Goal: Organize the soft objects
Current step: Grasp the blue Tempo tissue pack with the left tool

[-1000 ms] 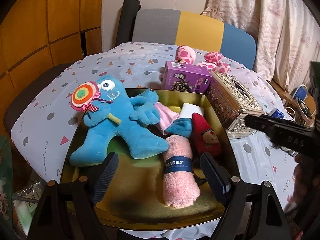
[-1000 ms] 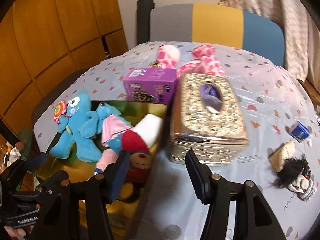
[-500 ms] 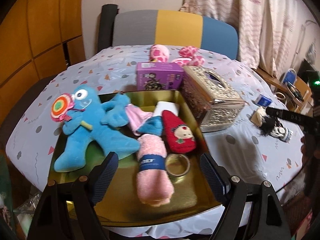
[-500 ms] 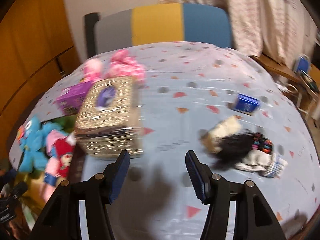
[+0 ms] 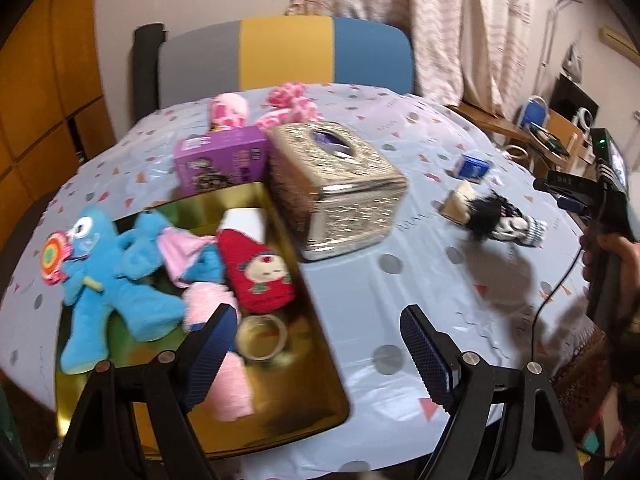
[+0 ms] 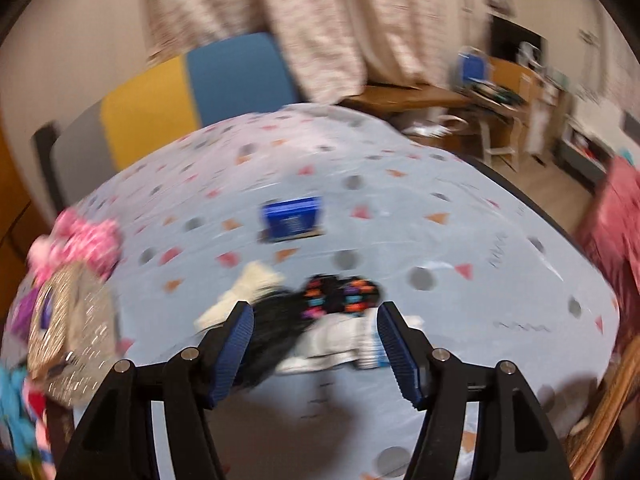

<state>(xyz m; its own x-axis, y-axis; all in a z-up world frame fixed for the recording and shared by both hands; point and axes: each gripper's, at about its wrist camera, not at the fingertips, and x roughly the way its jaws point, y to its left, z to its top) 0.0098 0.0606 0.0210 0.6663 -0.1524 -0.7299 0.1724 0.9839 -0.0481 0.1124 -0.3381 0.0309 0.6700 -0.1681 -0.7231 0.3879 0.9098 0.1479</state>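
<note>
A gold tray [image 5: 280,408] on the left holds a blue plush monster [image 5: 108,276], a rolled pink towel [image 5: 224,360], a red doll sock [image 5: 260,276] and a tape ring [image 5: 262,338]. A small pile of socks, black furry, white and cream [image 5: 492,220], lies on the tablecloth at the right. My left gripper [image 5: 316,348] is open and empty over the tray's right edge. My right gripper [image 6: 316,344] is open, its fingers on either side of the sock pile [image 6: 320,320] just above it. The right wrist view is blurred.
A gold tissue box [image 5: 340,188] and a purple box [image 5: 222,160] stand behind the tray. A pink spotted plush [image 5: 256,110] lies at the far edge. A small blue box [image 6: 292,220] sits beyond the socks. A chair [image 5: 280,56] stands behind the table.
Both grippers have swung to the right. The right gripper has moved from the tissue box to the sock pile, which now lies between its fingers. The left view now shows more tablecloth.
</note>
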